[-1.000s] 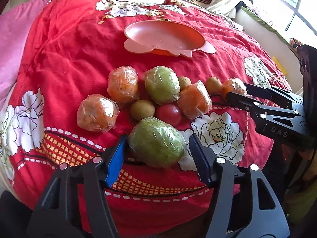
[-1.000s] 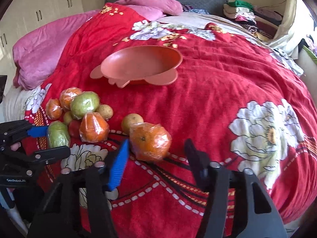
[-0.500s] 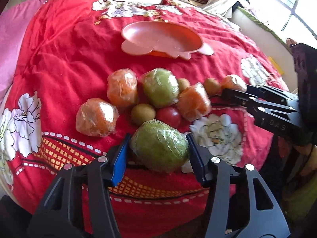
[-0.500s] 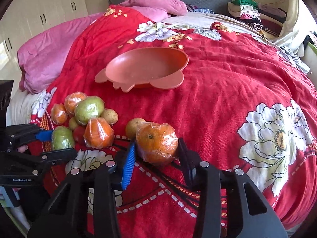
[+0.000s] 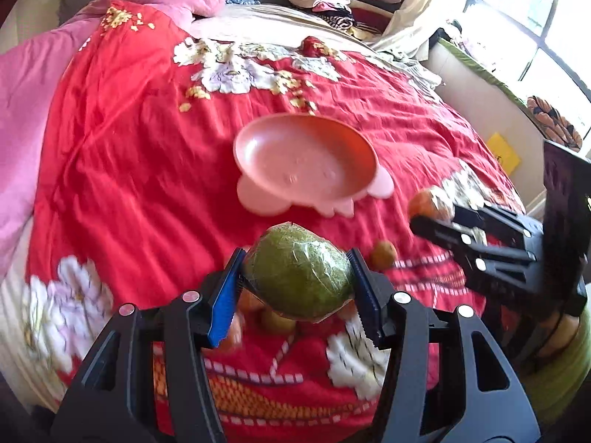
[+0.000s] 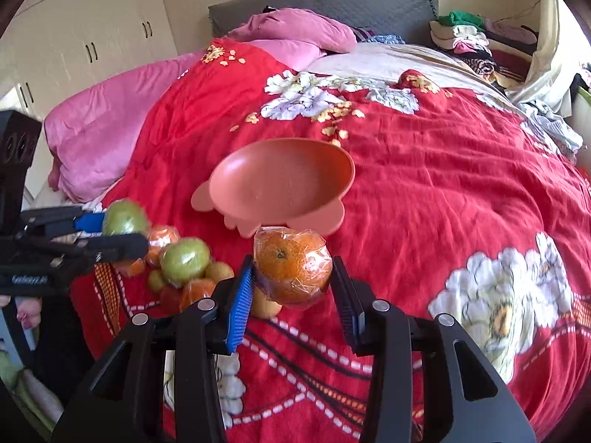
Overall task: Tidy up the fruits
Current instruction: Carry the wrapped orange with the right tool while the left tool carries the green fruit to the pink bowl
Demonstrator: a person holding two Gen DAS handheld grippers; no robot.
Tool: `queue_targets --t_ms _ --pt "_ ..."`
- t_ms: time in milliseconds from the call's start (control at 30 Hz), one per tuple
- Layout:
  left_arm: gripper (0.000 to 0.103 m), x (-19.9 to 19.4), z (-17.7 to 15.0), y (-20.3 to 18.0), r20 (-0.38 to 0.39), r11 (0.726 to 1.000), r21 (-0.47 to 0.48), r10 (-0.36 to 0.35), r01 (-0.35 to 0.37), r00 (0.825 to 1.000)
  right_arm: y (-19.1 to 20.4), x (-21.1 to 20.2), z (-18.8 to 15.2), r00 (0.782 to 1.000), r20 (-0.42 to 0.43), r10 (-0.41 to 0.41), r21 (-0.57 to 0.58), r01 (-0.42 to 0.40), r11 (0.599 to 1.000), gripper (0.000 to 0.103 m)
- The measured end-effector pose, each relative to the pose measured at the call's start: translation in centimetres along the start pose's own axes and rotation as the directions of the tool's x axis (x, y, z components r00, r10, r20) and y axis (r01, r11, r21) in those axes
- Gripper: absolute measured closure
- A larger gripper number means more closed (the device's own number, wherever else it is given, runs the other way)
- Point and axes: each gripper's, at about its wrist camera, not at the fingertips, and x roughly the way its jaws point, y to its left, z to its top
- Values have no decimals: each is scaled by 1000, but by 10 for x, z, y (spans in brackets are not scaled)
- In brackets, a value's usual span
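Note:
My left gripper [image 5: 295,277] is shut on a plastic-wrapped green fruit [image 5: 299,271] and holds it above the red bedspread, short of the pink bowl [image 5: 306,162]. My right gripper [image 6: 293,280] is shut on a wrapped orange [image 6: 291,265], also lifted, just in front of the same bowl [image 6: 280,184]. In the right wrist view the left gripper [image 6: 110,230] shows at the left edge with its green fruit [image 6: 123,217]. In the left wrist view the right gripper [image 5: 432,208] comes in from the right with the orange [image 5: 428,203]. The bowl holds nothing.
A pile of fruit [image 6: 181,269] lies on the bedspread left of my right gripper: another green fruit, wrapped oranges, small brown fruits and a red one. A small brown fruit [image 5: 384,254] lies apart. Pink pillows [image 6: 110,129] and folded clothes [image 6: 476,40] sit toward the headboard.
Both grippers closed on their fruits, the left on the green one and the right on the orange, then lifted them off the bedspread toward the bowl.

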Motion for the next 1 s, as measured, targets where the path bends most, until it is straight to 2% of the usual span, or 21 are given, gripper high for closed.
queue_targets --t_ms 233,500,800,1000 --pt "56 25 35 12 -17 999 -34 -7 7 1000 1 12 17 1000 6 13 -13 -13 1000 64" --pt "56 51 73 14 -41 999 -26 -21 20 999 3 29 30 1000 -2 24 -28 -24 999 64" --pt "56 86 95 18 -98 997 -50 -58 54 993 7 50 39 999 -31 21 -53 -23 998 64" --pt "56 96 101 17 -110 997 -42 -66 62 992 13 64 41 998 -57 20 -70 -24 997 64"
